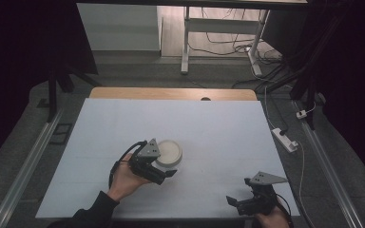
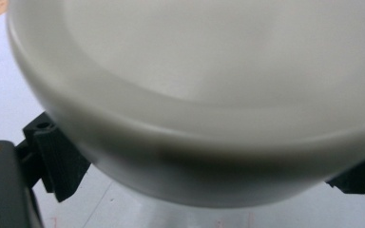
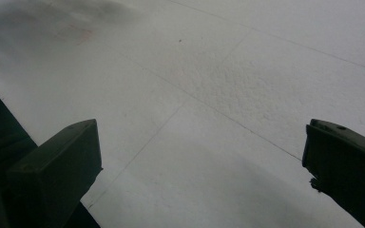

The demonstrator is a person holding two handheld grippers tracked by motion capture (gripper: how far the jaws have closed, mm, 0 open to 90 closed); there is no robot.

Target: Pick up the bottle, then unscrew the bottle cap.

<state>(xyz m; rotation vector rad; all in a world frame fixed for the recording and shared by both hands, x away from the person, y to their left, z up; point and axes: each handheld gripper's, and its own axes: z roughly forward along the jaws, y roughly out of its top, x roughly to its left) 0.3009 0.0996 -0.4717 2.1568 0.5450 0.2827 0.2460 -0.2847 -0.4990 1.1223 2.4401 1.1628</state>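
A white bowl (image 1: 169,152) stands on the white table sheet (image 1: 218,128), left of centre. My left gripper (image 1: 164,173) is held in a hand at the bowl's near side. In the left gripper view the bowl (image 2: 195,104) is very close and blurred. The black jaws are spread wide to either side of its lower wall, so this gripper is open around the bowl. My right gripper (image 1: 240,202) hovers low at the front right edge of the sheet. It is open, and the right gripper view has bare sheet (image 3: 204,118) between its fingers.
The sheet covers a wooden table whose far edge (image 1: 171,93) shows. A white power strip (image 1: 285,139) with a cable lies off the sheet's right side. Desk legs and cables stand on the floor beyond the table.
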